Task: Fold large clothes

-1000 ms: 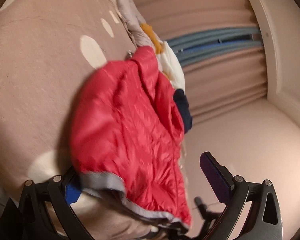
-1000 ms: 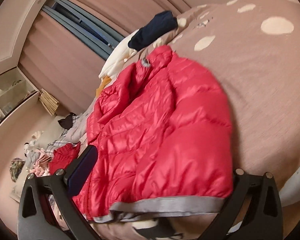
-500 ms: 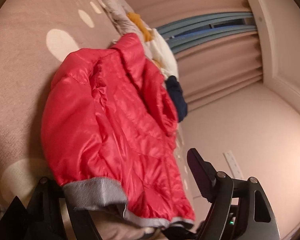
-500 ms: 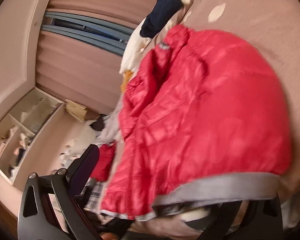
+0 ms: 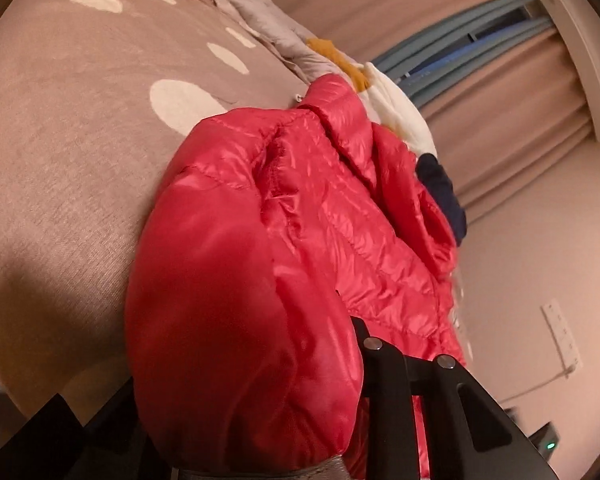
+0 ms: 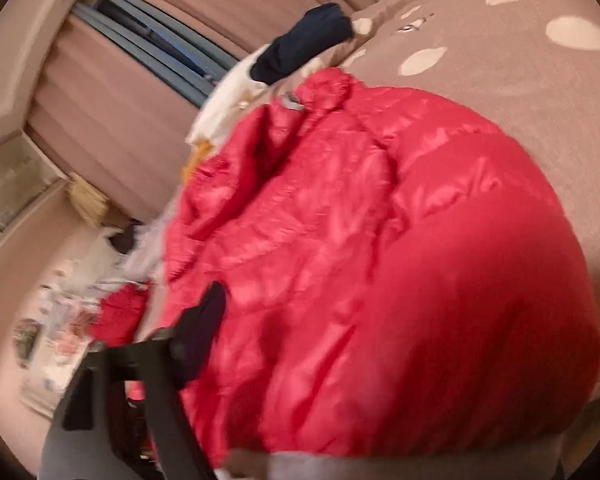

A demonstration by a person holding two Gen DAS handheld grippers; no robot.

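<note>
Now, through my left wrist view, my left claw (image 5: pixel 260 412) is closing on the near hem of the puffy shiny red jacket (image 5: pixel 300 240), which lies on the brown bed cover with pale spots (image 5: pixel 72 128). Through my right wrist view, my right claw (image 6: pixel 360 392) is closing too, with the jacket (image 6: pixel 380 260) bunched between its fingers.

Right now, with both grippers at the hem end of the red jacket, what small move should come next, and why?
Probably finish closing, then lift the hem a little. The red jacket lies spread on the spotted bedspread, its grey hem band at both tools. The left gripper and right gripper are closing with puffy fabric bulging between the jaws; whether either pad grips yet is hidden.
</note>
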